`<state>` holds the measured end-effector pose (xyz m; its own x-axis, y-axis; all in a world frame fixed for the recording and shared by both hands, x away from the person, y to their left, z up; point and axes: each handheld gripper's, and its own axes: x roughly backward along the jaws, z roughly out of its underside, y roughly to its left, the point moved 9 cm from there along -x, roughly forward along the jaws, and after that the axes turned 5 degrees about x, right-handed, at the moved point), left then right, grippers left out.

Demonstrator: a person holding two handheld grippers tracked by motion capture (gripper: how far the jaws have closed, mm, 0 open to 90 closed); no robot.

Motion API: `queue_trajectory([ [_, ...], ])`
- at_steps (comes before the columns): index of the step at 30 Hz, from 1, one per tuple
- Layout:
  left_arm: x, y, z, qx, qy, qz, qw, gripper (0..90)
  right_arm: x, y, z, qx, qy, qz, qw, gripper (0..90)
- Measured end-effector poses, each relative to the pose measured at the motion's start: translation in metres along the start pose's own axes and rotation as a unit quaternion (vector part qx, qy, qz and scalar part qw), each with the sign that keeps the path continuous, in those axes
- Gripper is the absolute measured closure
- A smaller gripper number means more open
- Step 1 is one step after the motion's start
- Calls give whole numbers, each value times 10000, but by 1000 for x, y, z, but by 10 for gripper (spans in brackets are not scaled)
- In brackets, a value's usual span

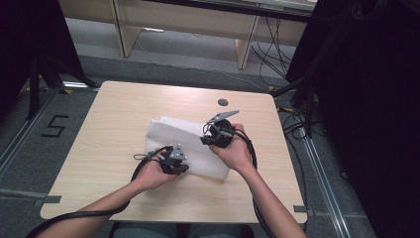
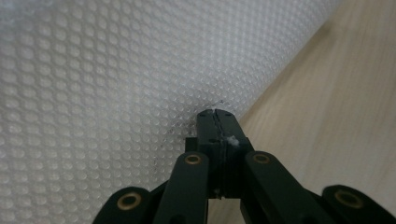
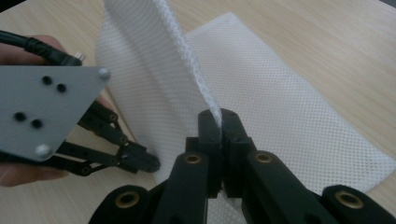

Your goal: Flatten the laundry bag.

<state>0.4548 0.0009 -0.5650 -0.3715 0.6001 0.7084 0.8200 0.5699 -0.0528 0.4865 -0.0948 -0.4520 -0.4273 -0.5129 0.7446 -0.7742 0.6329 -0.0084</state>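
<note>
A white mesh cloth (image 1: 163,131) lies folded on the wooden table (image 1: 114,109). My left gripper (image 1: 183,167) rests low at the cloth's near edge, shut on the cloth (image 2: 93,70); its jaws (image 2: 215,115) pinch the fabric close to the tabletop. My right gripper (image 1: 206,140) is a little farther back and higher. It is shut on an edge of the cloth (image 3: 280,107) and holds a fold of it up off the table, the jaws (image 3: 219,119) clamped on the raised fold. The left gripper (image 3: 149,163) with its grey plate shows at the left of the right gripper view.
A small dark round disc (image 1: 223,102) sits on the table near its far edge. Black curtains and stands flank both sides, and cables (image 1: 275,49) run on the floor behind. Pale desk legs (image 1: 124,29) stand beyond the table.
</note>
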Motion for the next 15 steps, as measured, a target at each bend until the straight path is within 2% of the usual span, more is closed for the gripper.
queue_trajectory([
  [3, 0, 1, -1, 23, -45, -41, 10000, 891, 4, 3, 0, 60, -9, 7, 10000, 894],
  [4, 1, 2, -1, -14, -50, -65, 10000, 891, 3, 4, -2, 109, -126, 26, 9999, 894],
  [5, 1, 2, -1, -2, -58, -76, 10000, 890, 6, 5, -1, 72, -26, -8, 10000, 893],
  [6, 1, 2, -1, -19, -76, -87, 9999, 888, 6, 4, -2, 236, -126, 28, 9996, 893],
  [7, 1, 2, -1, -19, -76, -87, 9999, 887, 5, 6, -3, 198, -220, 9, 9996, 893],
  [9, 2, 1, -1, -20, -76, -65, 9999, 885, 5, 6, -3, 208, -196, -10, 9996, 892],
  [10, 3, 2, -1, -61, -35, -99, 9999, 883, 7, 7, 0, 208, -92, -19, 9997, 892],
  [11, 6, 0, 0, -136, -18, -57, 9999, 883, 6, 8, -1, 238, -204, 15, 9995, 892],
  [13, 8, -1, 0, -115, -23, -11, 9999, 882, 7, 8, 0, 281, -135, -16, 9995, 892],
  [14, 14, -1, 2, -176, 11, -19, 9998, 881, 5, 9, 0, 266, -235, 0, 9994, 891],
  [15, 15, -2, 3, -120, -13, 23, 9999, 881, 6, 10, 2, 317, -150, -52, 9994, 890],
])
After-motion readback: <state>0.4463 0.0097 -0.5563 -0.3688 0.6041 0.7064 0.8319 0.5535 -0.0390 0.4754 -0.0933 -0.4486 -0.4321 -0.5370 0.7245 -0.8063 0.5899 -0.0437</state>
